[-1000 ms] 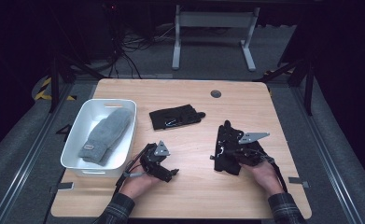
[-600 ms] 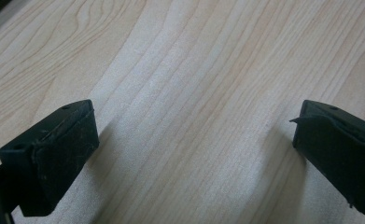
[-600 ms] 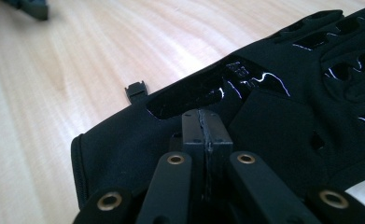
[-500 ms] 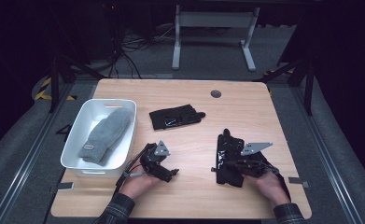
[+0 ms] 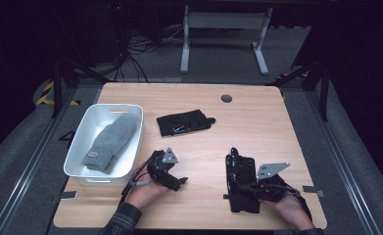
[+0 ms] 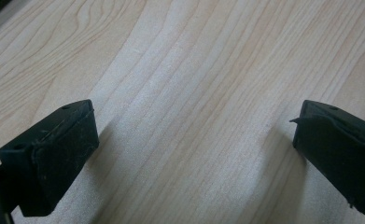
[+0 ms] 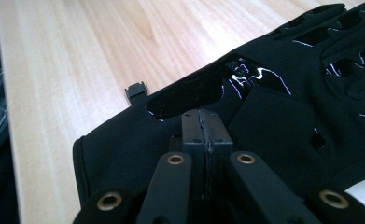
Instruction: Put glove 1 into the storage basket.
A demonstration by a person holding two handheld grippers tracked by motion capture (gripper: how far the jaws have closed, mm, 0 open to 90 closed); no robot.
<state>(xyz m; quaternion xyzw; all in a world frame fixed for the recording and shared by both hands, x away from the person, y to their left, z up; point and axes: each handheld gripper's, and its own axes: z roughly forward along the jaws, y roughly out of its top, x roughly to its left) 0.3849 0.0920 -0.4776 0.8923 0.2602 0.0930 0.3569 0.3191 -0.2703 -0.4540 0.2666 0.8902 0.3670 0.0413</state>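
Risk judged first: thin pinch on black glove (image 5: 240, 182) by right hand-held gripper (image 5: 250, 187), so could slip out on lifting; grabbed near cuff edge only, in right gripper view jaws pressed fully together on a fold of fabric (image 7: 203, 135). Could also drag rather than lift, since most of glove lay flat on surface (image 5: 277, 127). Shiny patches on glove possibly slick, adding to slip risk. Near edge of surface close by, so a dropped glove might slide off toward person.

Right hand-held gripper: closed tight on black glove, no gap visible between jaws. Glove lying lengthwise at right front of surface, fingers pointing away from person, cuff end under gripper. Small black tab (image 7: 136, 89) stuck out from glove edge, just beside cuff.

Left hand-held gripper (image 5: 177, 182): jaws wide apart, nothing between them, bare wood only in left gripper view (image 6: 194, 116). Held low over surface, just right of white bin (image 5: 79, 156), well apart from the gripped glove.

Second black glove (image 5: 183, 123) lying flat mid-surface, beyond both grippers, untouched. Grey mitten (image 5: 109, 142) lying in white bin. Judged: likely sorting into bin; long carry across surface from right side, more chance of losing grip on the way.
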